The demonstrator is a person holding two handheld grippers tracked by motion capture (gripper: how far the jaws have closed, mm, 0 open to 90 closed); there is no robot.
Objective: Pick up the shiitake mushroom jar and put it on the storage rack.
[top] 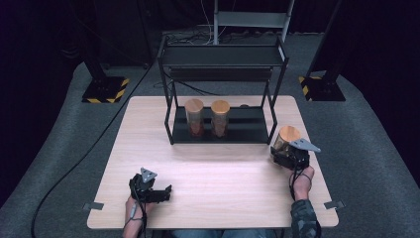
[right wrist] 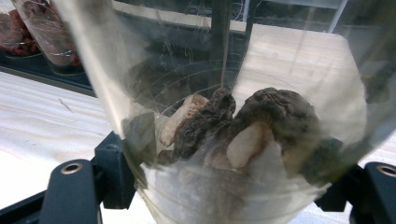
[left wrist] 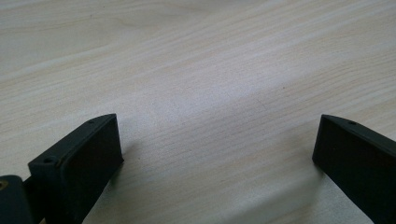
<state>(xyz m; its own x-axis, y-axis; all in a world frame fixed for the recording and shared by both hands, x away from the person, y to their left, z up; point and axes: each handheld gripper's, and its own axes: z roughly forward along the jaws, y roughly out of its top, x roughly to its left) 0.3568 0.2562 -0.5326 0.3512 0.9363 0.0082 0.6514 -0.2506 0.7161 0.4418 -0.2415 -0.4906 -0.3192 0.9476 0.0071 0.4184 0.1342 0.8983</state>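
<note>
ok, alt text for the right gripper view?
A clear jar of dried mushrooms is clamped in the right gripper, close to the camera. Behind it lie the pale wooden table and, upper left, another jar on a black rack.

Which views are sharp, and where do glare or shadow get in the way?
High view: dim, soft, black surround. Left gripper view: crisp table grain, open jaws cast soft shadows. Right gripper view: jar glass smears and reflects, blurring the rack behind; mushrooms inside fairly sharp.

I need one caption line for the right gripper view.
Hand-held gripper clamps a clear jar of dried mushrooms.
</note>
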